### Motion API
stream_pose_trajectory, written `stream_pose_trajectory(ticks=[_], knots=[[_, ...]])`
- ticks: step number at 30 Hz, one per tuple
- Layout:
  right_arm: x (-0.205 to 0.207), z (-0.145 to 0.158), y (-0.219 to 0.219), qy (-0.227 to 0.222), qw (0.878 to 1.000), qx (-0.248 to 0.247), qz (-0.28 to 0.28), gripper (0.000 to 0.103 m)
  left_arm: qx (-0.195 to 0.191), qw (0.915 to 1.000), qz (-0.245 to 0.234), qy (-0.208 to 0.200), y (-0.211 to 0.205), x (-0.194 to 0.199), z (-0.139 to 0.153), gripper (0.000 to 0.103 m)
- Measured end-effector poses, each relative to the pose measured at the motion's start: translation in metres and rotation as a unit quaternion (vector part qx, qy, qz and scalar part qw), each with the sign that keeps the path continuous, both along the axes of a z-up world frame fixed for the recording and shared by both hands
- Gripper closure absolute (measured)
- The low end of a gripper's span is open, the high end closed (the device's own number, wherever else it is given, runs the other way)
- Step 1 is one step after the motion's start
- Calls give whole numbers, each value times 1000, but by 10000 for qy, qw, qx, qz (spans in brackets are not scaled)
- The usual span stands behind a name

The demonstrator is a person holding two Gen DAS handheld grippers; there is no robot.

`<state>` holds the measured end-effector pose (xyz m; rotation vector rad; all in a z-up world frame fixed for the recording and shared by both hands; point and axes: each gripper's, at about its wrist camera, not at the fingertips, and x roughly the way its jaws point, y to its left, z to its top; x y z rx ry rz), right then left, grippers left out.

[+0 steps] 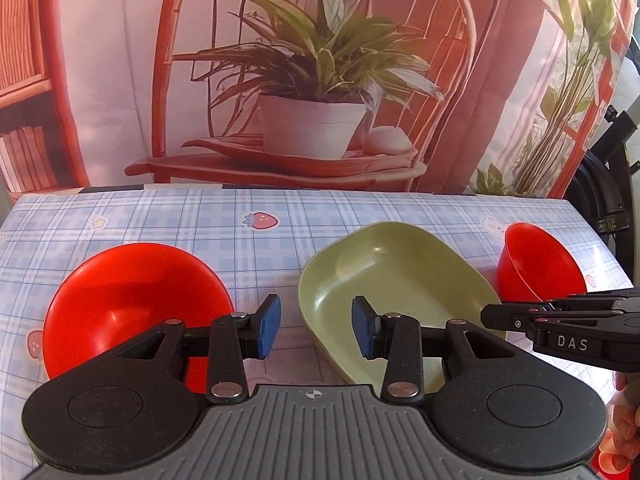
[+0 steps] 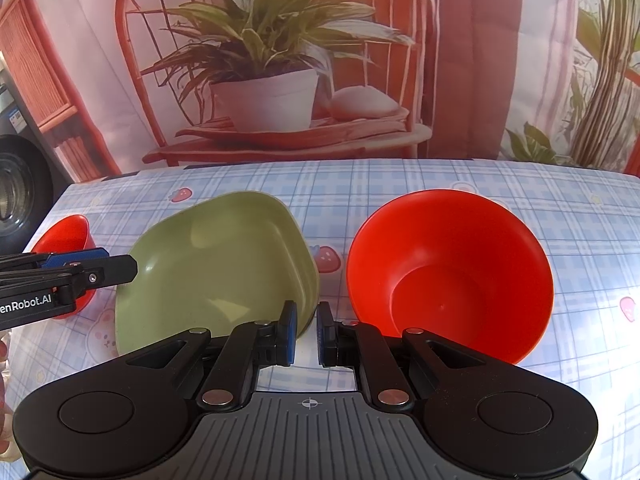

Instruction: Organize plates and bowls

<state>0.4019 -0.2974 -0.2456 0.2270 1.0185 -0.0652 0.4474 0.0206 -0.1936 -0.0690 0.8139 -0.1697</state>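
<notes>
- Left wrist view: on the table [image 1: 160, 224], a red bowl [image 1: 132, 304], a green dish [image 1: 396, 296] and a second red bowl [image 1: 540, 264] all sit bare inside.
- The left gripper [image 1: 316, 330] has jaws apart on nothing, over the cloth between the near bowl and the dish's left rim.
- Right wrist view: the green dish [image 2: 216, 268] lies left, a red bowl [image 2: 448, 272] right, another bowl [image 2: 64, 236] far left.
- The right gripper [image 2: 307, 332] has jaws nearly together, gripping nothing, just beside the dish's near right edge.
</notes>
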Motion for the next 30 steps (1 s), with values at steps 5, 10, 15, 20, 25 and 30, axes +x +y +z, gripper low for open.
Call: stream_pose_trajectory(ticks=[5,10,15,20,25,30], knots=[[1,0,-1,2,10000,16,-31,94,72,9997,-106,187,-6,8,-11,79],[-3,6,-7,-42,9998,77,-170,96,98,9999,-52,118,-5,3,-3,91],[-8,23,-9,-184,9994,130,-246,98,138,9998,-107,-36,-6,-5,18,91],[-16,48,-6,-364,9990,162,-219,98,173,9995,-108,-255,-7,-18,45,91],[-35,73,1,-547,9979,262,-243,97,230,9988,-137,-398,-8,-38,69,91],[-68,91,11,-692,9958,500,-321,97,179,9989,-247,-358,-3,-62,83,91]])
